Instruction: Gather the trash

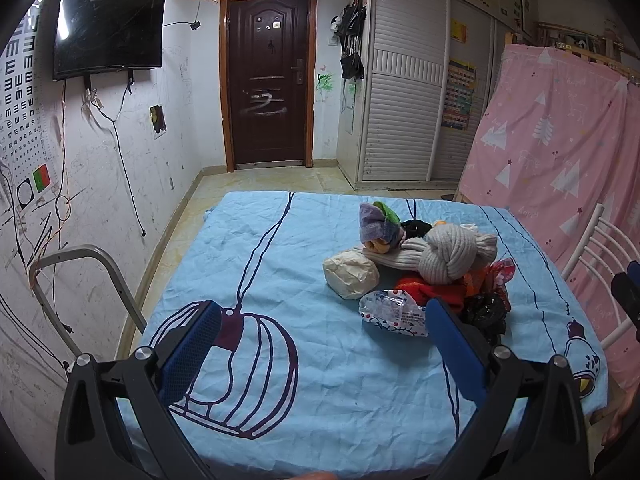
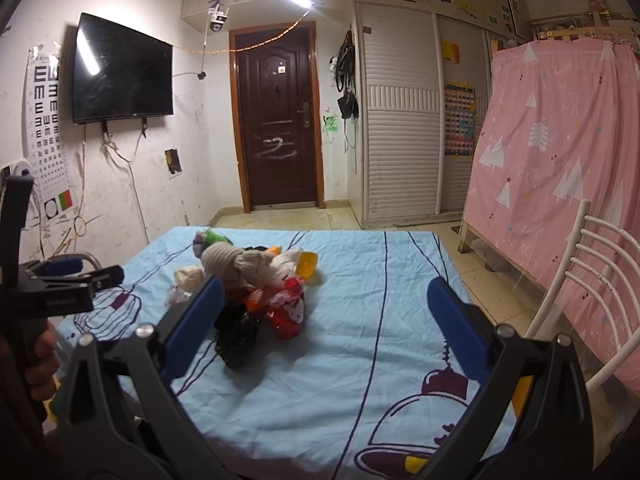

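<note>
Blue-padded fingers (image 1: 188,356) of the left gripper (image 1: 324,344) hung nearest, spread wide and empty over the lantern print on the sheet; the right gripper (image 2: 320,328) was just as wide apart, with nothing between its pads.

Trash lay mixed with clothing in one heap toward the far middle of the bed: a crumpled white printed wrapper (image 1: 394,314), a black plastic bag (image 1: 486,312), a red foil packet (image 2: 286,314) and a pale paper wad (image 1: 351,278). Pressed against them were a knotted grey knit sock (image 1: 448,258) and a purple rolled sock (image 1: 378,226).

My worry was the tangle. A pinch at the wrapper or the black bag could easily have snagged the red cloth beside it, or dragged the knit sock along. Thin film might also have slipped from the pads or torn.

Underneath was a rumpled light-blue bedsheet (image 1: 320,400), soft enough to bunch up into a low grab. I could not see any bin. Around stood a dark wooden door (image 1: 268,80), a wall television (image 1: 110,24), a white slatted wardrobe (image 1: 404,92) and a pink tree-print sheet (image 1: 560,140).
</note>
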A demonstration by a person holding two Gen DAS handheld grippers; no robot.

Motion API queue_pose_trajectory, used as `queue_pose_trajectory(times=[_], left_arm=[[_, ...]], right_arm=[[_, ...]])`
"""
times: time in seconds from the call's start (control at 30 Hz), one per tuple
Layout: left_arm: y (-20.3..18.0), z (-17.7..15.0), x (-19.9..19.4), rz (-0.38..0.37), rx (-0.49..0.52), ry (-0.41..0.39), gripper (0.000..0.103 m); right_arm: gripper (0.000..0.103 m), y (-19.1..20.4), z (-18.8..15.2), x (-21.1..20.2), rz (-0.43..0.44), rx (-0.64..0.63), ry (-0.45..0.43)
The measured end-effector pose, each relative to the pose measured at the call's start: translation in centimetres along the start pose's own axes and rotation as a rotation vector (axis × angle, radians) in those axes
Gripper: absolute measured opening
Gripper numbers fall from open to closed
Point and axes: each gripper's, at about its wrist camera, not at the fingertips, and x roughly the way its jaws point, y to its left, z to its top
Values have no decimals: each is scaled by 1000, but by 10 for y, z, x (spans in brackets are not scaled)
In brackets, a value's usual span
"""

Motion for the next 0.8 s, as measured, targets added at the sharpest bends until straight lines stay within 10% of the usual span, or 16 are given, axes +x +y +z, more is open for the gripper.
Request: queue_pose_trajectory(times=[0.8], left_arm=[[0,-1,0,0,0,3,93]], right_arm=[[98,1,0,0,0,-1,1]])
